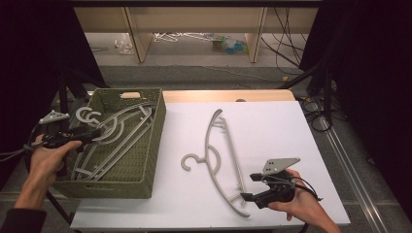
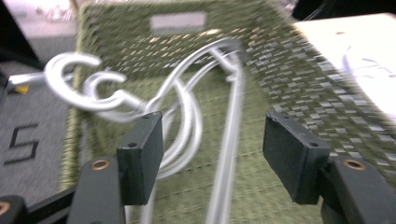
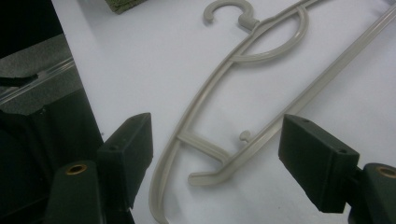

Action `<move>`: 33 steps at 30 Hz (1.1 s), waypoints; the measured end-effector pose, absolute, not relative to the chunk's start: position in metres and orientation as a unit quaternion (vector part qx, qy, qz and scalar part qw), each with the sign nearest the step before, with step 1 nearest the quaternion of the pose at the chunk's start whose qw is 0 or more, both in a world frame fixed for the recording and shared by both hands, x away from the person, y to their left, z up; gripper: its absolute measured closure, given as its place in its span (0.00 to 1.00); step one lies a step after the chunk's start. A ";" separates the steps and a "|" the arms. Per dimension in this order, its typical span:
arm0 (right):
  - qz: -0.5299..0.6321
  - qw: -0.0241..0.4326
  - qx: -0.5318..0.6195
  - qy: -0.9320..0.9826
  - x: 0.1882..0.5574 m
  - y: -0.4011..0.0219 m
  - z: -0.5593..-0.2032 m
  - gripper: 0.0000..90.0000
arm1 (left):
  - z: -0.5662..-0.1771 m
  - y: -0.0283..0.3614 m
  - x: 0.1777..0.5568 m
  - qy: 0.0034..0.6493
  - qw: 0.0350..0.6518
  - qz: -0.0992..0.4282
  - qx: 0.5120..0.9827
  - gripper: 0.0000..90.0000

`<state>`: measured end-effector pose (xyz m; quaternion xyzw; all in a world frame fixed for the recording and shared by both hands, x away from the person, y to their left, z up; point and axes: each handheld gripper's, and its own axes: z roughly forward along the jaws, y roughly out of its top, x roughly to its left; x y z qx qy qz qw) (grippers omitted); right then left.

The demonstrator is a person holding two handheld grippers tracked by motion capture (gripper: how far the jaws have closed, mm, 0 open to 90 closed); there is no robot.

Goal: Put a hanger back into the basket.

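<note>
Covering most of the scene, the white table bears a green basket at its left with grey hangers inside. One grey hanger lies on the table. The left gripper, jaws apart, is above the basket; the right gripper, also open, is at the hanger's near end.

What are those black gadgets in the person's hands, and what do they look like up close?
Each hand holds a black two-jaw gripper: left gripper, right gripper. Each carries a grey three-cornered plate on top and trails a black cable. The jaws end in blocky black pads, with brass-coloured rings behind. A dark sleeve covers the left forearm.
</note>
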<state>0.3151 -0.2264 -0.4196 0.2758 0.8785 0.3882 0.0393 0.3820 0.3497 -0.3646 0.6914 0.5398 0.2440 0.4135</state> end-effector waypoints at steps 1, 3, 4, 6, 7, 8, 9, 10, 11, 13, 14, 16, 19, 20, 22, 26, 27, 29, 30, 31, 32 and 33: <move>0.389 0.040 0.276 0.878 0.315 -0.226 -0.420 0.30 | -0.363 0.345 0.376 0.529 0.424 0.239 0.695 0.41; 0.391 0.046 0.276 0.877 0.315 -0.225 -0.421 0.28 | -0.364 0.338 0.367 0.513 0.450 0.216 0.698 0.38; 0.389 0.042 0.274 0.878 0.315 -0.225 -0.421 0.28 | -0.365 0.333 0.362 0.511 0.455 0.214 0.697 0.38; 0.390 0.043 0.274 0.878 0.315 -0.224 -0.422 0.27 | -0.367 0.322 0.351 0.489 0.447 0.225 0.714 0.38; 0.391 0.046 0.276 0.877 0.314 -0.223 -0.422 0.26 | -0.368 0.315 0.345 0.479 0.452 0.227 0.717 0.37; 0.390 0.045 0.276 0.877 0.315 -0.222 -0.423 0.25 | -0.368 0.308 0.338 0.467 0.461 0.219 0.722 0.37; 0.390 0.046 0.278 0.877 0.314 -0.222 -0.423 0.25 | -0.369 0.303 0.333 0.462 0.467 0.213 0.723 0.36; 0.391 0.051 0.278 0.876 0.314 -0.221 -0.424 0.25 | -0.368 0.297 0.326 0.452 0.475 0.213 0.724 0.36; 0.390 0.048 0.279 0.876 0.314 -0.220 -0.425 0.25 | -0.368 0.292 0.322 0.449 0.478 0.211 0.725 0.35; 0.390 0.049 0.282 0.875 0.314 -0.220 -0.425 0.25 | -0.369 0.280 0.311 0.446 0.494 0.200 0.719 0.33; 0.391 0.052 0.282 0.874 0.315 -0.220 -0.426 0.25 | -0.370 0.276 0.307 0.439 0.506 0.195 0.717 0.33; 0.394 0.053 0.283 0.873 0.315 -0.220 -0.426 0.25 | -0.373 0.265 0.299 0.431 0.523 0.180 0.713 0.33; 0.398 0.057 0.288 0.869 0.315 -0.220 -0.426 0.25 | -0.381 0.246 0.289 0.411 0.550 0.146 0.712 0.33; 0.401 0.058 0.288 0.868 0.316 -0.221 -0.427 0.25 | -0.383 0.240 0.286 0.403 0.554 0.149 0.713 0.33; 0.400 0.055 0.290 0.868 0.316 -0.220 -0.428 0.25 | -0.388 0.229 0.283 0.393 0.548 0.154 0.722 0.32; 0.397 0.055 0.287 0.870 0.315 -0.219 -0.431 0.24 | -0.402 0.211 0.279 0.374 0.543 0.160 0.735 0.27; 0.396 0.050 0.285 0.872 0.314 -0.218 -0.431 0.24 | -0.404 0.209 0.278 0.370 0.546 0.160 0.734 0.27; 0.394 0.051 0.282 0.873 0.314 -0.216 -0.433 0.24 | -0.410 0.204 0.275 0.367 0.556 0.155 0.729 0.26; 0.395 0.051 0.282 0.873 0.314 -0.216 -0.433 0.24 | -0.412 0.203 0.273 0.367 0.555 0.153 0.730 0.25; 0.394 0.051 0.282 0.873 0.314 -0.215 -0.433 0.24 | -0.413 0.201 0.272 0.365 0.554 0.151 0.733 0.24; 0.394 0.053 0.282 0.873 0.314 -0.214 -0.434 0.24 | -0.416 0.199 0.270 0.355 0.550 0.153 0.740 0.22; 0.393 0.049 0.280 0.875 0.314 -0.214 -0.434 0.24 | -0.418 0.197 0.268 0.358 0.549 0.156 0.738 0.19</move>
